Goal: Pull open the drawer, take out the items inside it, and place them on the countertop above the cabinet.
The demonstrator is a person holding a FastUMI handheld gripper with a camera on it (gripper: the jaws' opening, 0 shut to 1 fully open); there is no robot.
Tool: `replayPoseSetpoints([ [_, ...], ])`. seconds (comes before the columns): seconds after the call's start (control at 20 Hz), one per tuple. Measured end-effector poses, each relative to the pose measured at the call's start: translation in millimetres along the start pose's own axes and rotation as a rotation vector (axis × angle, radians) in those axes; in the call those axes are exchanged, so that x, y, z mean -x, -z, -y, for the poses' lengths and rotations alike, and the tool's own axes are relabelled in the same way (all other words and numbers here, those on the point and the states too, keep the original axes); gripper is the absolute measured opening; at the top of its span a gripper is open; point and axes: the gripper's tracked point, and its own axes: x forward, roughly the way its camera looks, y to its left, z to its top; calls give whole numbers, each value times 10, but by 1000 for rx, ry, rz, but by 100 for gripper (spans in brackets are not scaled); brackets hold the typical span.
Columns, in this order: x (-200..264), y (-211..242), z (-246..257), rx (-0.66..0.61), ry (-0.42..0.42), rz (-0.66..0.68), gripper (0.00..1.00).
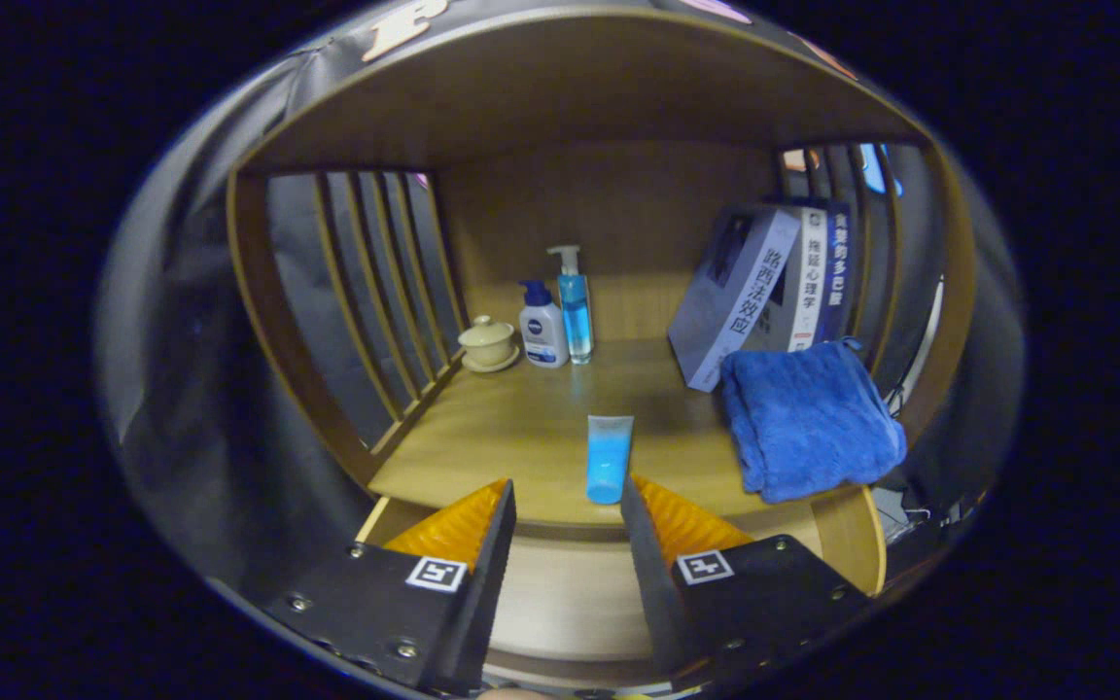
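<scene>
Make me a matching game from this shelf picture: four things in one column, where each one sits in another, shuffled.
1 blue tube
2 blue towel
3 lidded cup
4 books

A leaning at the back, behind the towel
B by the slatted side, beside the pump bottles
C lying just ahead of the open gripper
D folded at the countertop corner

Pairs: 1-C, 2-D, 3-B, 4-A
</scene>
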Motion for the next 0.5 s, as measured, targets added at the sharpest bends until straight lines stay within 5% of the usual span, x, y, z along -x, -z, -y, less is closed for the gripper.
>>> replayPoseSetpoints([
  [0.5,1052,912,-45,-3,57,187,66],
])
